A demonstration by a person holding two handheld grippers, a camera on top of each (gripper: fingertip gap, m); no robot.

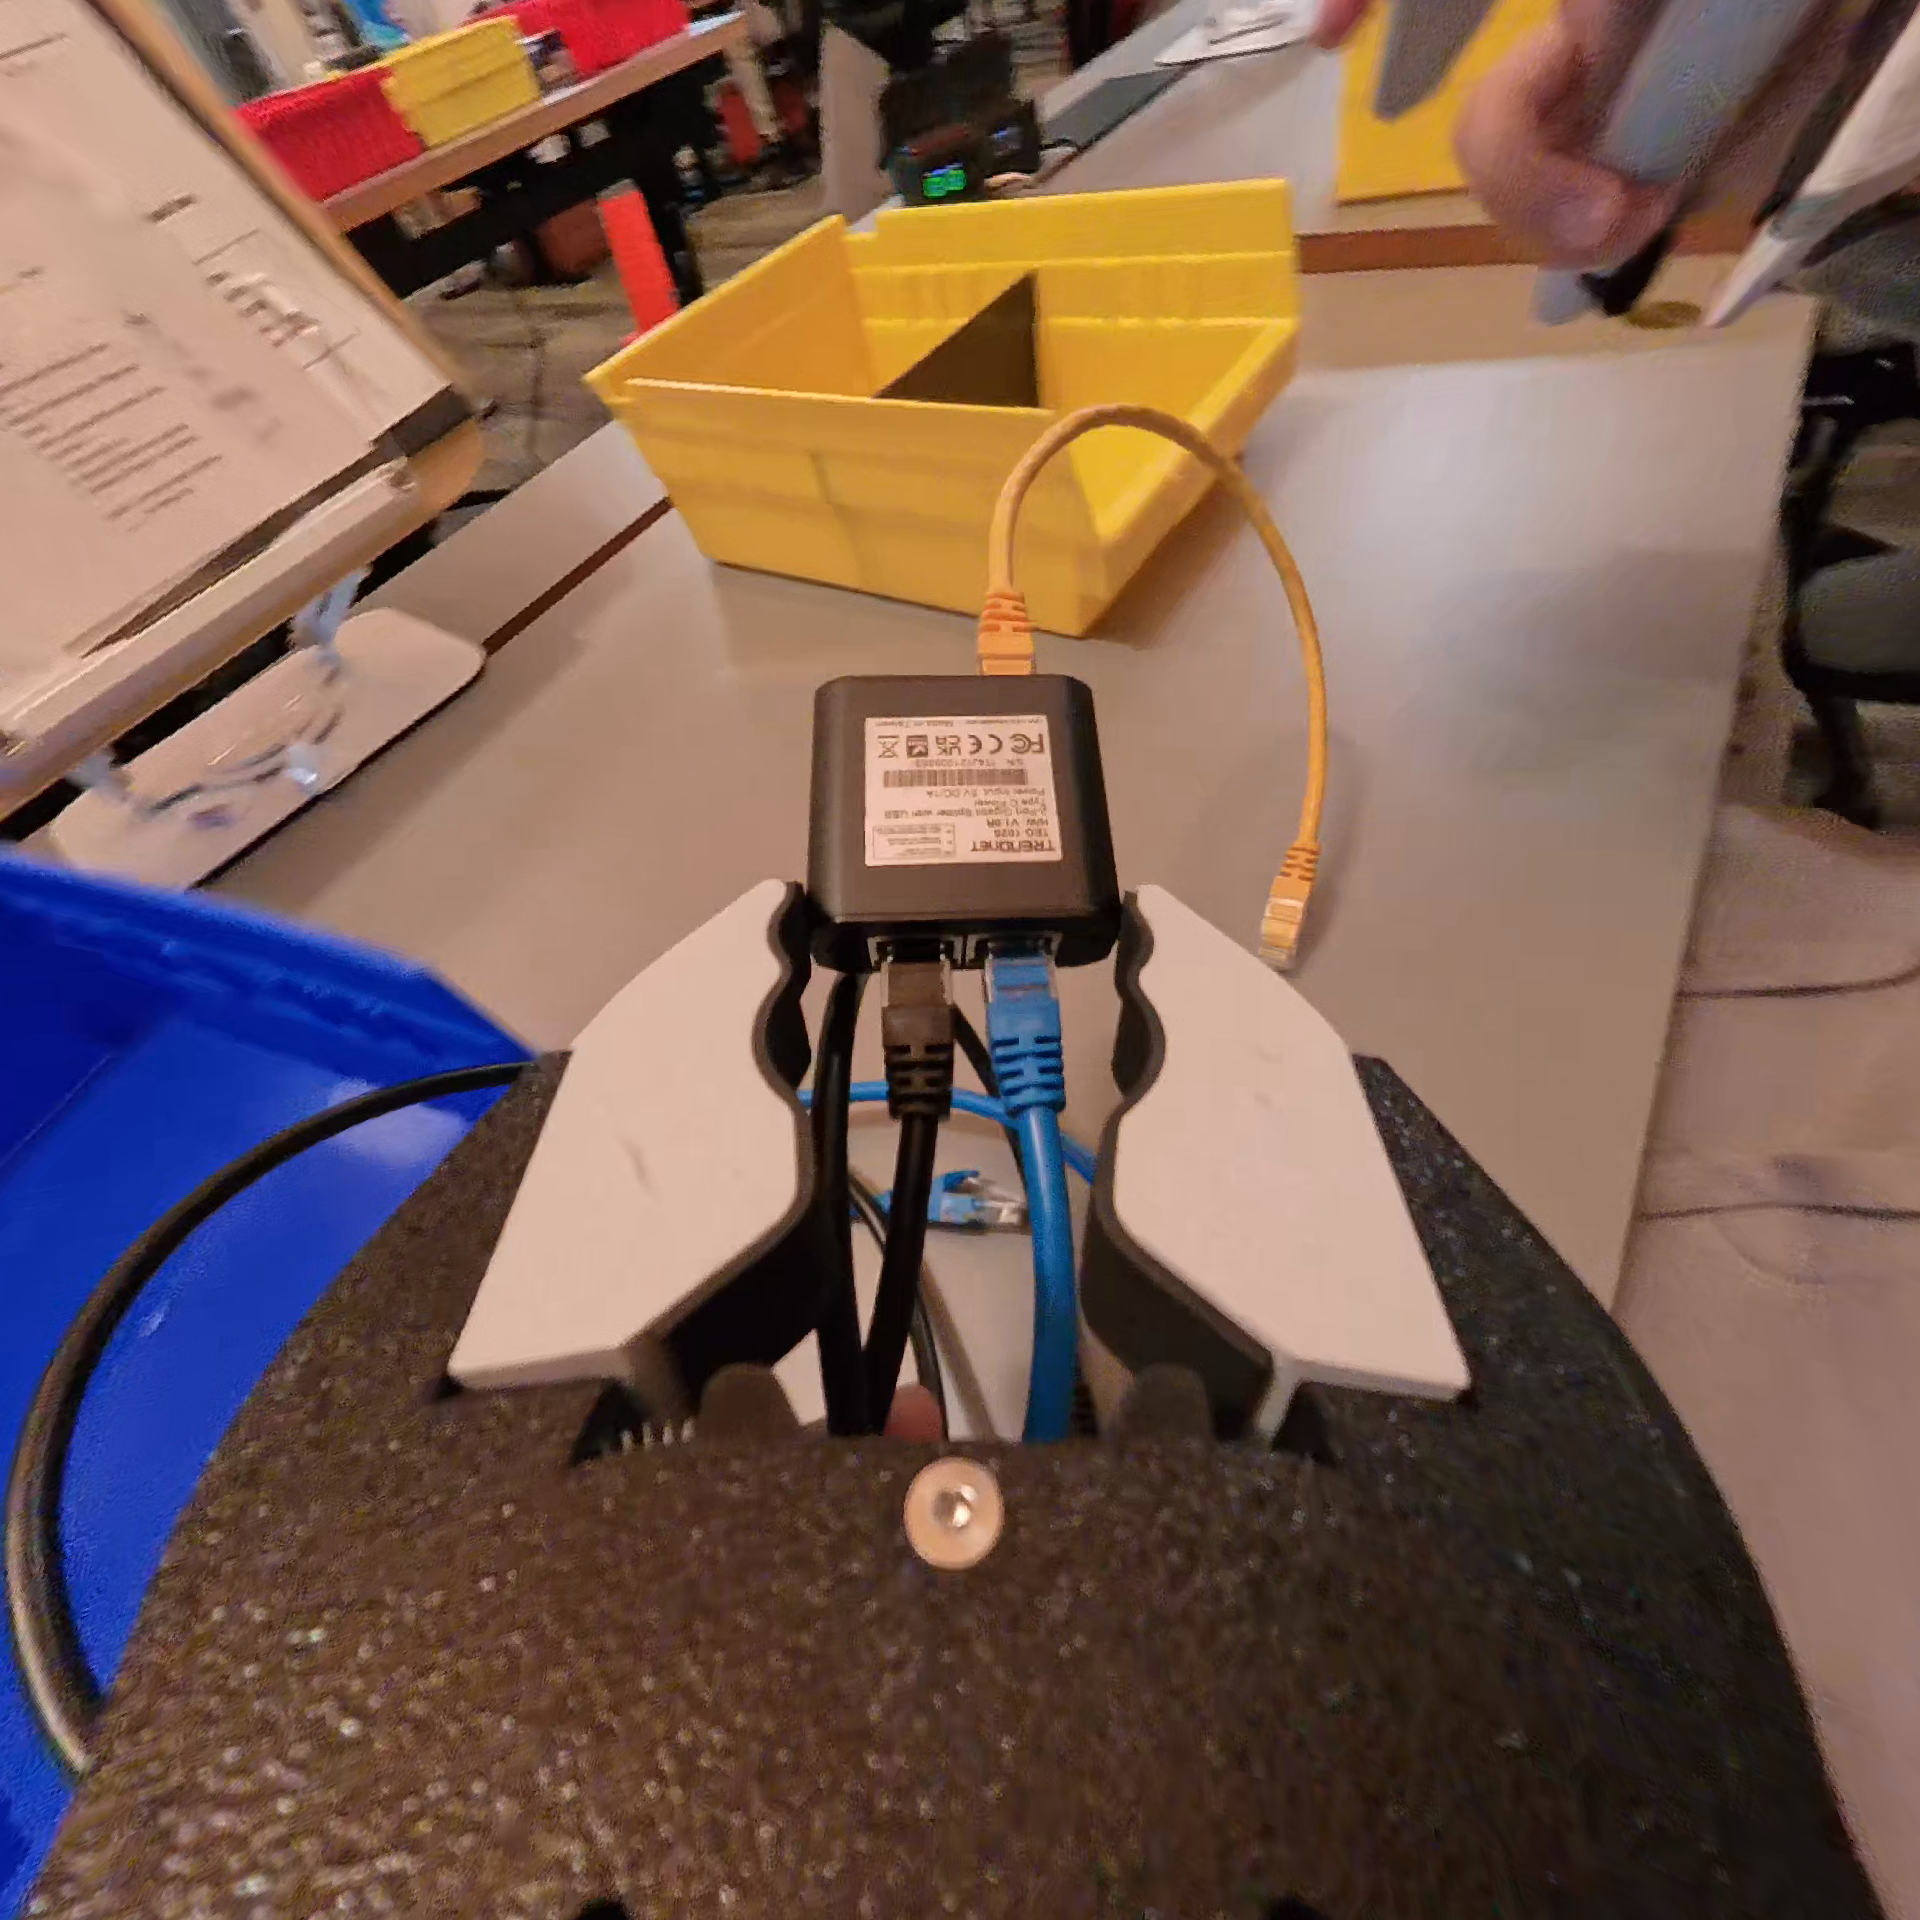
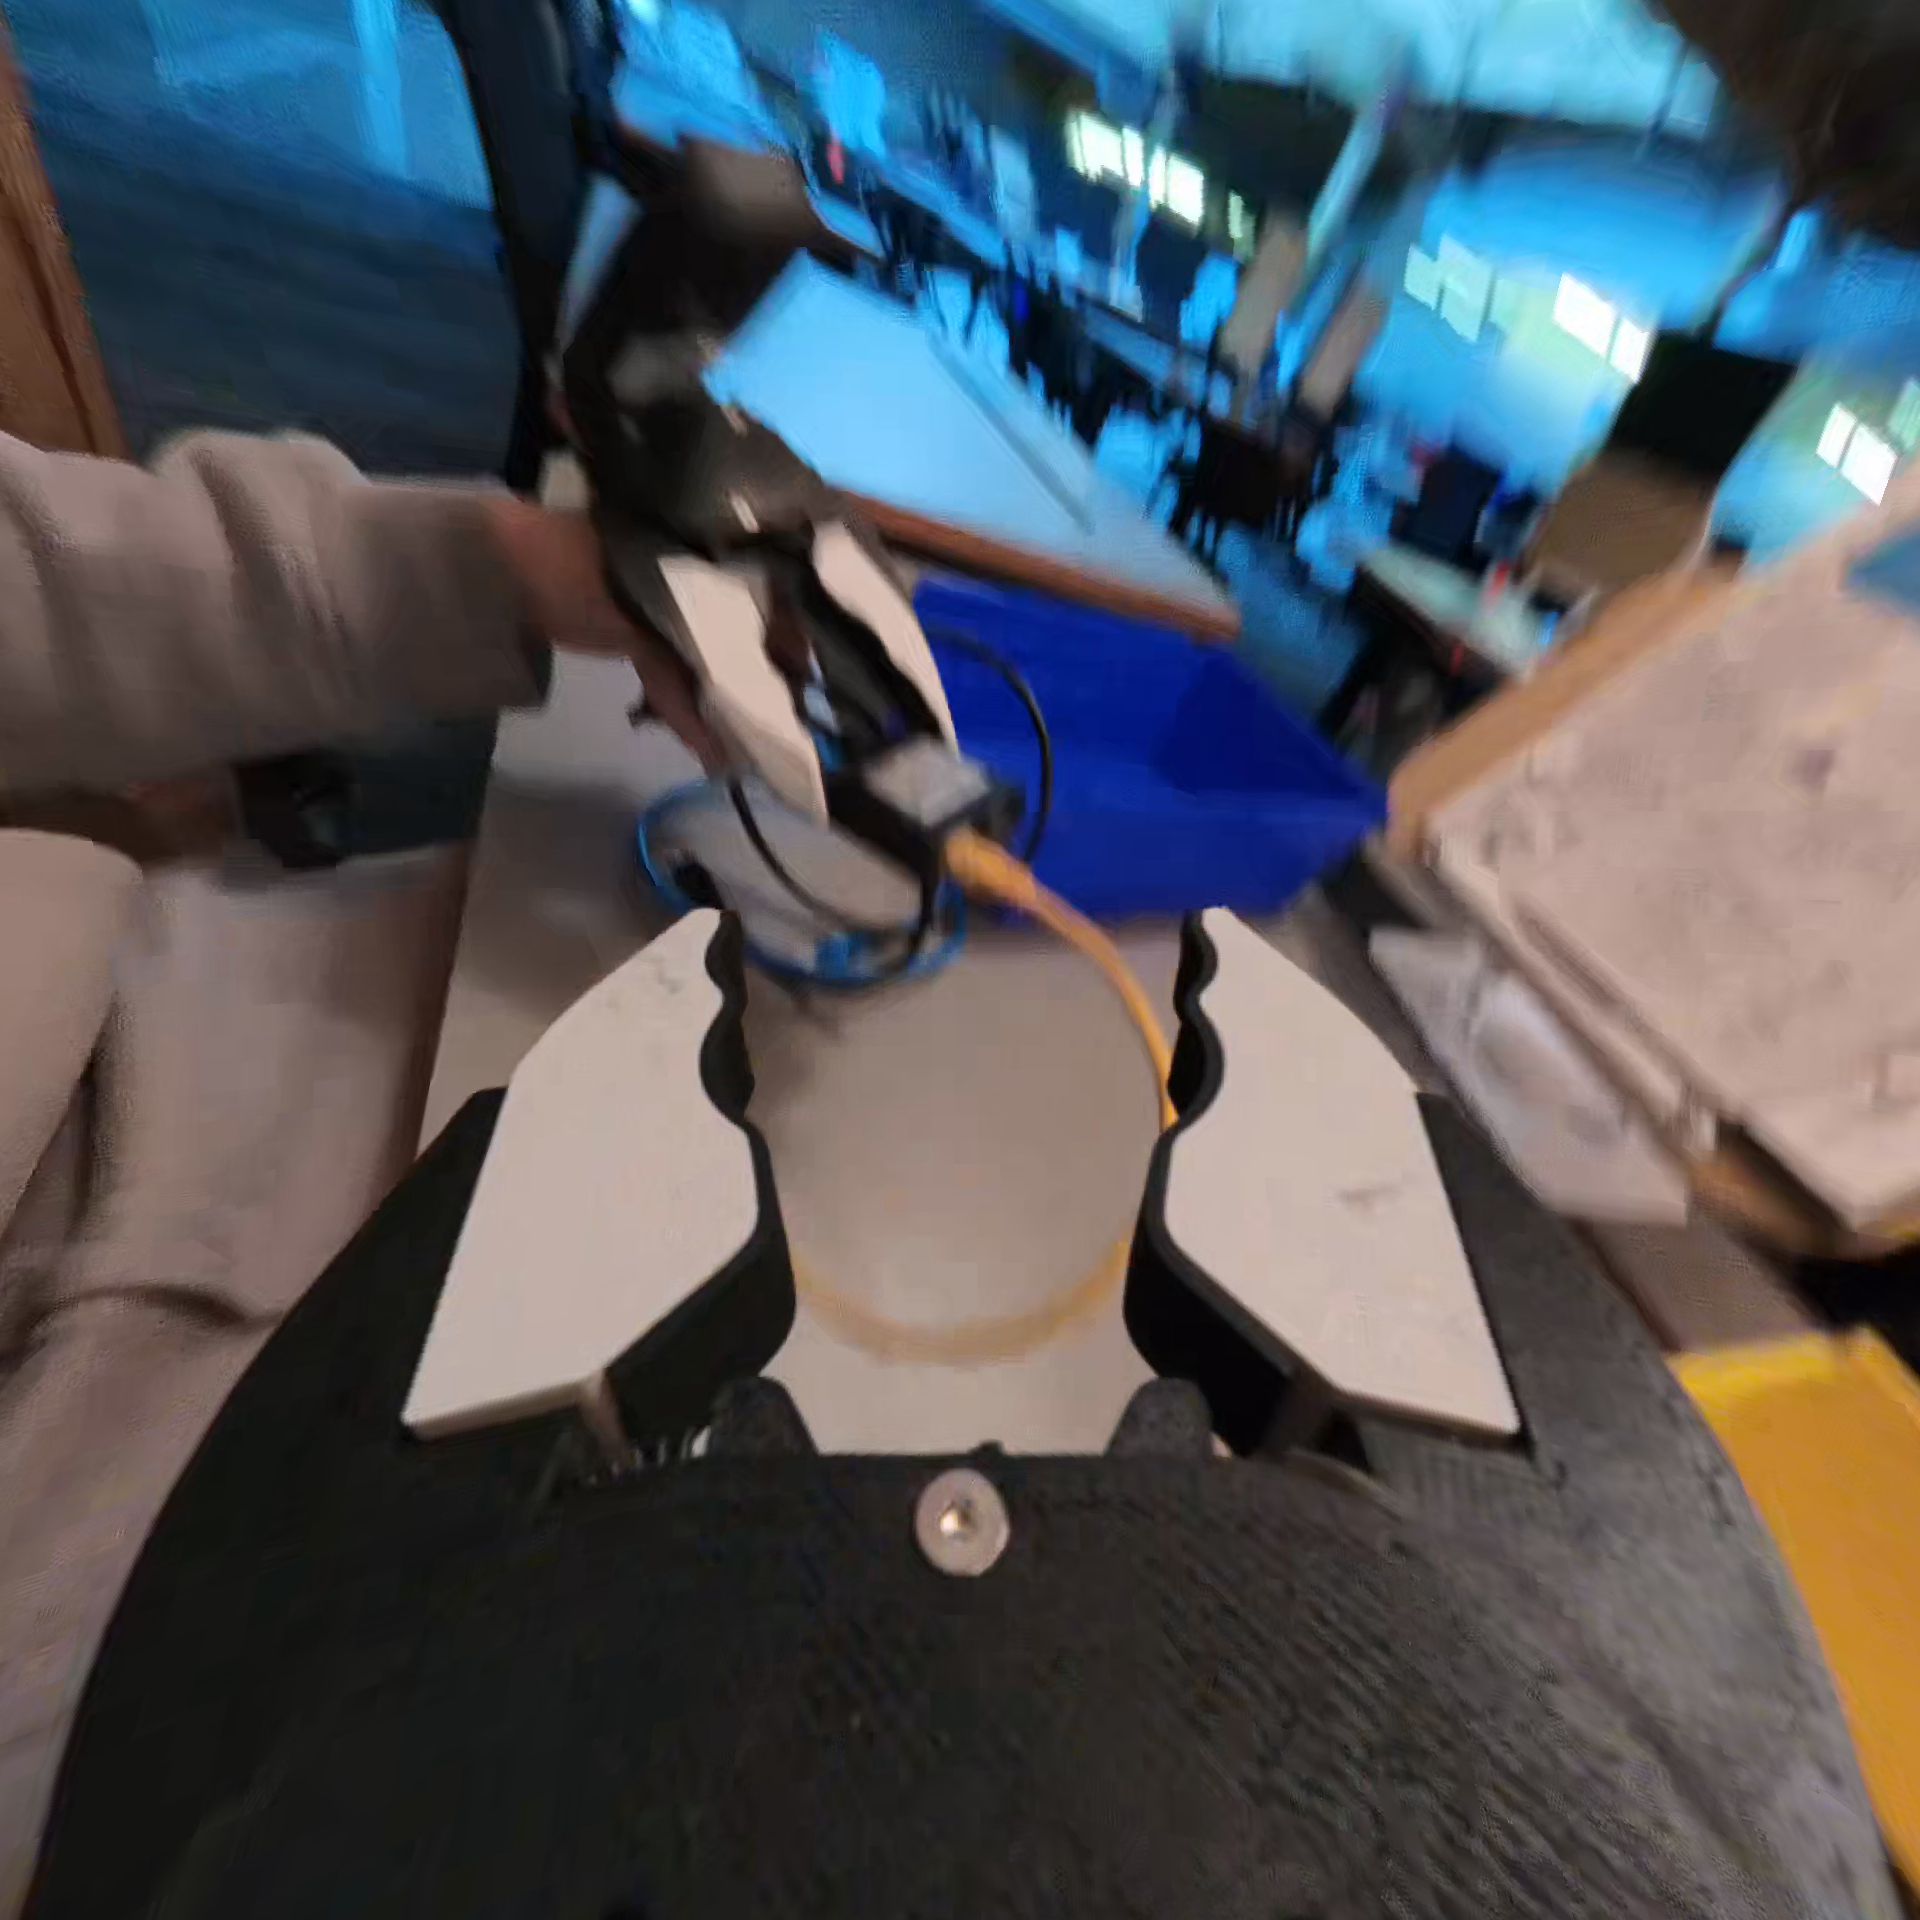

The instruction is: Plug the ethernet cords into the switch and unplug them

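My left gripper [image 1: 961, 914] is shut on the near end of the black switch [image 1: 961, 800], which lies label side up. A black cord [image 1: 914, 1039] and a blue cord [image 1: 1023, 1029] are plugged into its two near ports. An orange cord [image 1: 1006, 623] is plugged into its far side; the cord loops right and its free plug [image 1: 1286, 914] lies on the table. My right gripper [image 2: 961, 935] is open and empty above the table, and the orange cord [image 2: 1101, 966] runs between its fingers. The right wrist view is blurred; it shows the left gripper [image 2: 831, 707] holding the switch [image 2: 925, 795].
A yellow bin [image 1: 935, 457] with a black divider stands beyond the switch. A blue bin [image 1: 187, 1039] is at the left, also in the right wrist view [image 2: 1122, 758]. A tilted paper stand [image 1: 177, 395] is at far left. A person's hand [image 1: 1558, 156] is at top right.
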